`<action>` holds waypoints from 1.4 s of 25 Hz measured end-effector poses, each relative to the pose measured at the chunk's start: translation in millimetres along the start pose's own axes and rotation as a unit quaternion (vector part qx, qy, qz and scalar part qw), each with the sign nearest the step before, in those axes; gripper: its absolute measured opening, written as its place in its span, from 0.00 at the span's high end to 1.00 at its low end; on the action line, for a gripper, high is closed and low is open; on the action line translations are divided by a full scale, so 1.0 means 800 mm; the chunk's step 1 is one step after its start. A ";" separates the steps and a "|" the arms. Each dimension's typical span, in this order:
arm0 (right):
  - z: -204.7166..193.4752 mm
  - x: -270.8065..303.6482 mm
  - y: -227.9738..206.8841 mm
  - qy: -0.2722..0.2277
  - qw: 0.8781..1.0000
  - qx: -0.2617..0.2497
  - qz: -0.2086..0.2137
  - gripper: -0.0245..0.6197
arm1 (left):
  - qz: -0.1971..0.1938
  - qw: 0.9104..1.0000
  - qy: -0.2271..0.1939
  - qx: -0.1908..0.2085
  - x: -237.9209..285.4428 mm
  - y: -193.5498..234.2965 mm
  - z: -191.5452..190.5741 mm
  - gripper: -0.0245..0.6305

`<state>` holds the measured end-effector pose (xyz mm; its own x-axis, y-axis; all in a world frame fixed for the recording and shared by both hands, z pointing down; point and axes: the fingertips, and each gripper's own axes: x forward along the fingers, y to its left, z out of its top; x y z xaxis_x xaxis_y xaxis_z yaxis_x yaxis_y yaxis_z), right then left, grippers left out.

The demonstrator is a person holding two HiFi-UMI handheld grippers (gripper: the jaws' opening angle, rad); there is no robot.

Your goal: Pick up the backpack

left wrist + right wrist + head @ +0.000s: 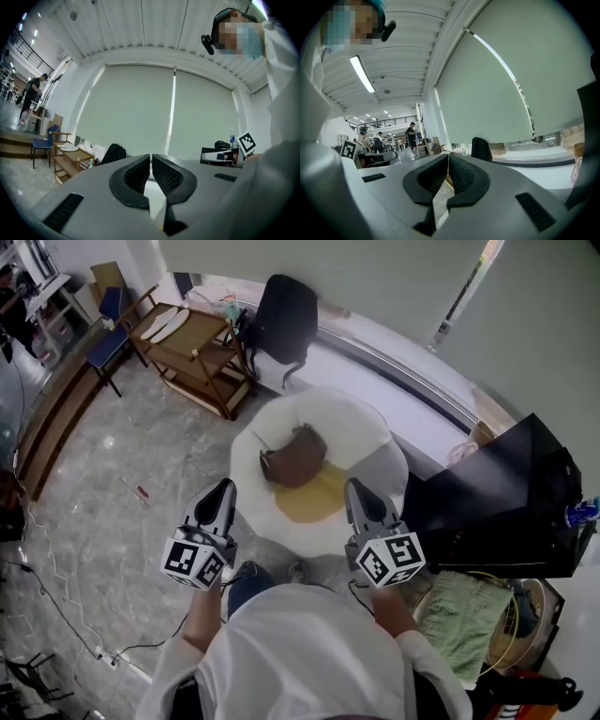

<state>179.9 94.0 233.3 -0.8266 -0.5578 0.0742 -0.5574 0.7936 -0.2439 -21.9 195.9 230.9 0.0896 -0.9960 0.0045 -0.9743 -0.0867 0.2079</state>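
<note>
A black backpack (281, 320) leans upright against the window ledge at the far side; it also shows small in the left gripper view (112, 153) and the right gripper view (480, 149). Nearer, a brown bag (295, 457) lies on a round white seat (366, 442) beside a yellow cushion (314, 495). My left gripper (225, 486) (151, 157) hangs at the seat's near left edge, jaws shut and empty. My right gripper (354, 486) (448, 156) is at the near right edge, also shut with nothing in it. Both point level toward the window.
A wooden trolley (192, 352) and a blue chair (108, 329) stand at the far left. A black case (506, 498) sits close on the right, with a basket holding green cloth (469, 615) beside it. Cables run over the marble floor (94, 521). People stand far off in the hall.
</note>
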 end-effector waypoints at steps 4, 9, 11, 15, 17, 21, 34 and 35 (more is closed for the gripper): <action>-0.001 0.010 -0.011 0.001 1.000 0.003 -0.009 0.92 | -0.012 1.000 0.002 -0.002 0.021 0.005 0.000 0.90; 0.002 0.024 -0.017 -0.004 0.999 -0.003 -0.032 0.92 | -0.041 0.999 0.005 -0.008 0.053 0.018 -0.004 0.90; 0.003 0.031 -0.020 -0.007 0.999 -0.003 -0.047 0.92 | -0.059 0.998 0.008 -0.008 0.069 0.024 -0.004 0.90; 0.007 0.057 -0.018 -0.015 0.997 -0.001 -0.074 0.92 | -0.091 0.996 0.016 -0.006 0.097 0.051 0.002 0.90; 0.010 0.072 -0.016 -0.019 0.996 0.001 -0.089 0.92 | -0.108 0.994 0.023 -0.003 0.110 0.066 0.007 0.90; 0.016 0.112 -0.007 -0.026 0.993 -0.002 -0.116 0.92 | -0.141 0.989 0.037 0.004 0.139 0.104 0.017 0.90; 0.010 0.209 0.012 -0.038 0.975 0.012 -0.220 0.92 | -0.252 0.964 0.086 -0.005 0.216 0.196 0.015 0.90; 0.007 0.212 0.013 -0.038 0.973 0.013 -0.229 0.92 | -0.261 0.961 0.090 -0.005 0.221 0.199 0.013 0.90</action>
<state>34.2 5.8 237.7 -0.4838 -0.8684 0.1091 -0.8628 0.4523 -0.2257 -163.5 5.8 254.7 0.6016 -0.7962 0.0653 -0.7844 -0.5733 0.2368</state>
